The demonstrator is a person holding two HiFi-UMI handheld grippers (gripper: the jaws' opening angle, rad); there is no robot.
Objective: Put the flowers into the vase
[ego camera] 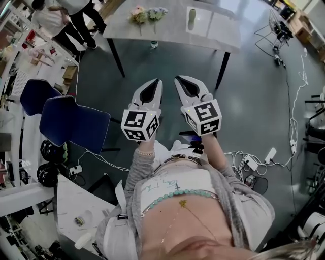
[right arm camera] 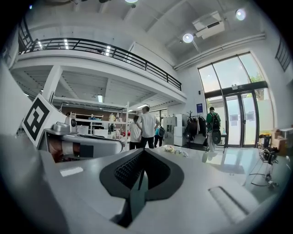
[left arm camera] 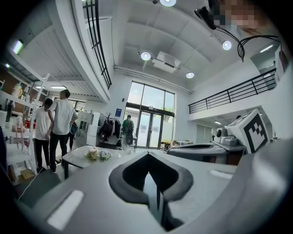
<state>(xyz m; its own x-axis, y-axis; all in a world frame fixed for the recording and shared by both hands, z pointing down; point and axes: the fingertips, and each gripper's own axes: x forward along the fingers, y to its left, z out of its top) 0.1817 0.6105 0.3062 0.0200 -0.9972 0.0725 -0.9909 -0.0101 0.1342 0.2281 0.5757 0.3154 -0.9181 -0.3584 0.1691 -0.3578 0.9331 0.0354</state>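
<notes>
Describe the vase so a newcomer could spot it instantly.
Find the grey table at the top of the head view. On its right half lies a white mat; the vase stands on it, slim and upright, while the flowers lie flat to its left.

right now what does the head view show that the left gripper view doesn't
Only the head view: the vase standing on the table, the blue chairs and the floor cables. Only the left gripper view: the glass entrance doors, ceiling lights and a balcony railing. Both: the table with the flowers lying on it, and people standing nearby.
</notes>
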